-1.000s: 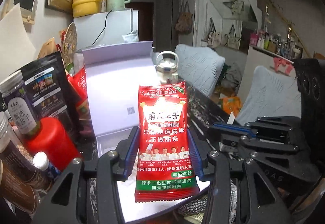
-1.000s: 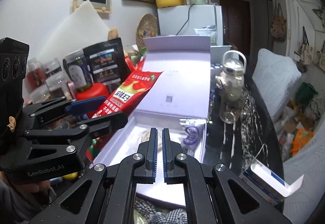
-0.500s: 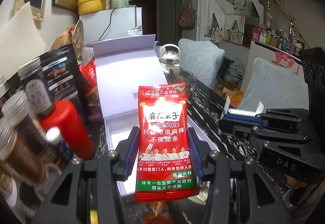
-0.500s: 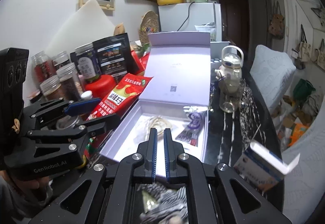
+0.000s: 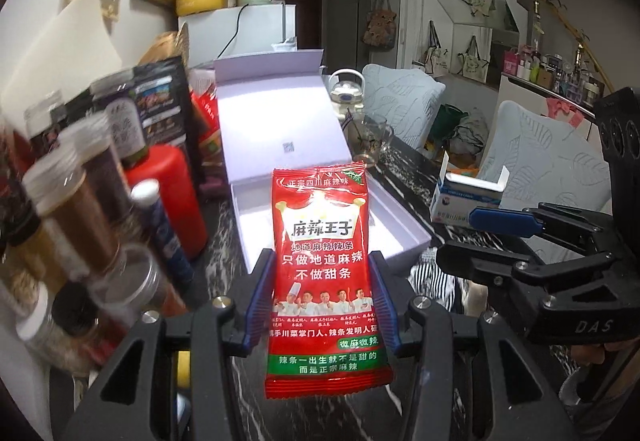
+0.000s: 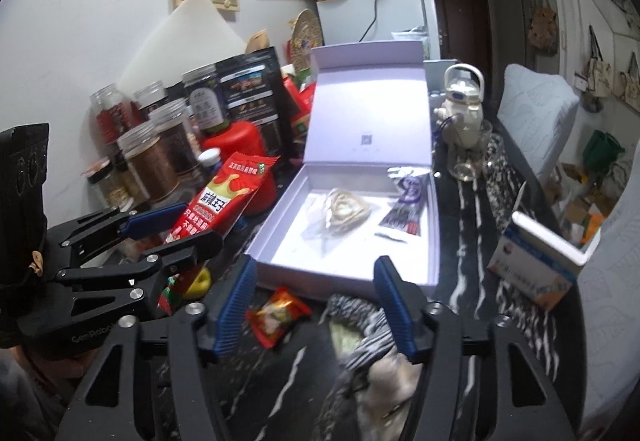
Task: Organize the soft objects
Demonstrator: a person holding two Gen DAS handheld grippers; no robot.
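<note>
Inside the open white rectangular cardboard box (image 6: 434, 233) lie two packets: one clear plastic pouch (image 6: 340, 211), one purple foil sachet (image 6: 404, 207).

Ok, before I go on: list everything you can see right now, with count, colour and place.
Gift box: one, white, lid open, centre of table.
Clear packet: one, inside box.
Purple packet: one, inside box, right.
Red snack bag: one, between left jaws.
Small red packet: one, before box.
Striped cloth: one, black-white, before box.
Jars: several, left.
Blue-white carton: one, right.
Left gripper: closed on bag.
Right gripper: jaws opening, nothing gripped.
</note>
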